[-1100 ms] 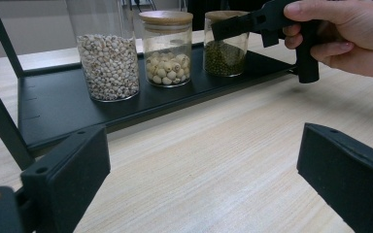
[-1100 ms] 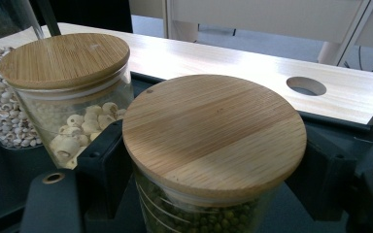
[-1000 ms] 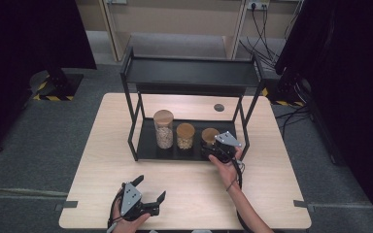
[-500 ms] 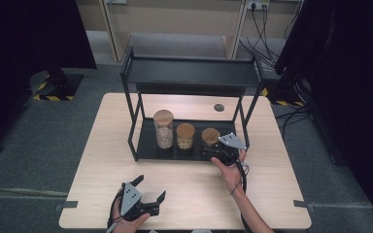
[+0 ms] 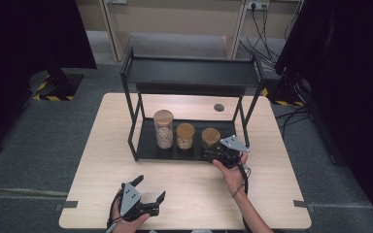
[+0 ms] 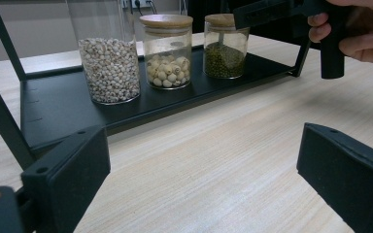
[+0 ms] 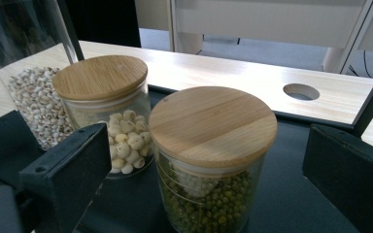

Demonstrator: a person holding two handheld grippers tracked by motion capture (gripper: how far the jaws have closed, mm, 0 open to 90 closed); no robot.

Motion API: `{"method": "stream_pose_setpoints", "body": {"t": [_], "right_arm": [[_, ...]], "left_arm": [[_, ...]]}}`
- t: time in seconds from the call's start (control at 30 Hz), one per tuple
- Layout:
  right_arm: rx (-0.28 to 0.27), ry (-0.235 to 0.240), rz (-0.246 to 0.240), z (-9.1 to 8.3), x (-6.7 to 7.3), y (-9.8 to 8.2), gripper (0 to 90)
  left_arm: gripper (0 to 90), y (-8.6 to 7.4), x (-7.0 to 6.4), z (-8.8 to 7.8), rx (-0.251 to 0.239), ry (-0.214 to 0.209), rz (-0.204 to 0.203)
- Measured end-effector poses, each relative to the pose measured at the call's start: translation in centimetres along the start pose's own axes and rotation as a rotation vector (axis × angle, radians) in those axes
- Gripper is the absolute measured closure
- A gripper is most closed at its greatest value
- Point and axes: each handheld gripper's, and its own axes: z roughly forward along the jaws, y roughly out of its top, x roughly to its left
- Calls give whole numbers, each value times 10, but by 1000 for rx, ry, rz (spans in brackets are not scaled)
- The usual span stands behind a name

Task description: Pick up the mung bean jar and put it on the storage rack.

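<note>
Right gripper view shows our right gripper just opened around the green bean jar at centre frame; we probably should back away straight.

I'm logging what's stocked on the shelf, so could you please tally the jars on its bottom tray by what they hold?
Jar of small pale grains: 1
Jar of round white seeds: 1
Jar of green beans: 1
Total: 3 jars, each with a wooden lid, all standing on the black tray.
</note>
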Motion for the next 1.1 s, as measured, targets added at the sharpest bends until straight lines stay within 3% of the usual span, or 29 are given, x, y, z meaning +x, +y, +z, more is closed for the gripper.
{"method": "stream_pose_setpoints", "body": {"t": [0.7, 1.1], "right_arm": [[-29, 67, -6, -19, 6, -4, 39], [-30, 119, -24, -25, 19, -6, 39]], "left_arm": [[45, 0, 0, 0, -1, 14, -7], [45, 1, 0, -2, -10, 9, 1]]}}
